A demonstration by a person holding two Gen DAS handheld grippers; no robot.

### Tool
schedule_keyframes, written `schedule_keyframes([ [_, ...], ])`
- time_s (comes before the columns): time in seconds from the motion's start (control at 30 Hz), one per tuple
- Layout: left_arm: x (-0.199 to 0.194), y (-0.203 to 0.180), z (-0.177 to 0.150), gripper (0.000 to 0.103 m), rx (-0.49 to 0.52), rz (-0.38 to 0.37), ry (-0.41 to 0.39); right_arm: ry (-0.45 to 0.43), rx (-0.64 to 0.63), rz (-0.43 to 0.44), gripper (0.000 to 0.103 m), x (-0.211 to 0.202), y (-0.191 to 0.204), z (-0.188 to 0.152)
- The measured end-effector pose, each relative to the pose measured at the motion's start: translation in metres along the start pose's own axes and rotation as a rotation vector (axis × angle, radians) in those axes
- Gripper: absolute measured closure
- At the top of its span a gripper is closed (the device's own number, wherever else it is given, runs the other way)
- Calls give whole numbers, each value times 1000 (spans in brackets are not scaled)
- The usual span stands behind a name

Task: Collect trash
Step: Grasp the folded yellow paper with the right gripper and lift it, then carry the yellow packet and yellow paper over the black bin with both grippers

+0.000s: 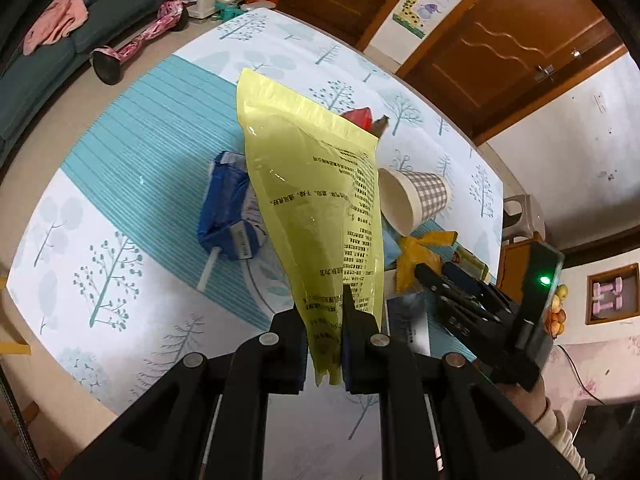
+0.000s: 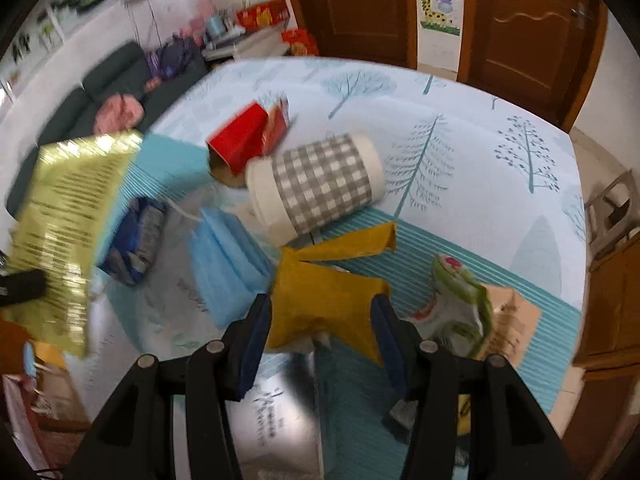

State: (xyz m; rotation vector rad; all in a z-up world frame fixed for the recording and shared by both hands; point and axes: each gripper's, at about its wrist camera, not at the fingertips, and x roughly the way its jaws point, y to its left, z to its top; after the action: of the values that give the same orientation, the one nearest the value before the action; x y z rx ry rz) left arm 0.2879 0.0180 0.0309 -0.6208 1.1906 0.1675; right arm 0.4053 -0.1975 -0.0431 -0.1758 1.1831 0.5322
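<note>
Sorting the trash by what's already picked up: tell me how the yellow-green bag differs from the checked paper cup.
The yellow-green bag is thin, flat, glossy plastic with printed text; the checked paper cup is a stiff round cup with a grey check pattern. The bag is pinched in the left tool and held up off the table; the cup lies on its side on the tablecloth, untouched. Both are trash.

left tool (image 1: 323, 336): clamped on yellow bag (image 1: 316, 208) | paper cup (image 1: 416, 198) on its side on table (image 1: 120, 208)
</note>
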Motion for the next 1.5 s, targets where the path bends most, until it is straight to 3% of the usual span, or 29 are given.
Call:
schedule_keyframes([
  [0.2, -8, 20, 2, 92, -16, 9, 5, 21, -15, -9, 52, 14, 3, 4],
  [0.27, -9, 24, 2, 92, -12, 10, 9, 21, -8, 8, 70, 15, 4, 4],
  [0.47, -15, 30, 5, 92, 21, -9, 25, -12, 20, 15, 90, 6, 9, 0],
  [0.83, -37, 41, 11, 92, 221, -84, 94, -171, 196, -28, 93, -79, 32, -19],
  [1.03, -54, 53, 12, 92, 365, -145, 139, -224, 303, -128, 94, -113, 69, -47],
  [1.23, -63, 64, 0, 92, 491, -196, 191, -210, 383, -244, 95, -119, 107, -85],
  [1.5, -62, 84, -28, 92, 577, -203, 266, -168, 465, -226, 95, -119, 154, -138],
])
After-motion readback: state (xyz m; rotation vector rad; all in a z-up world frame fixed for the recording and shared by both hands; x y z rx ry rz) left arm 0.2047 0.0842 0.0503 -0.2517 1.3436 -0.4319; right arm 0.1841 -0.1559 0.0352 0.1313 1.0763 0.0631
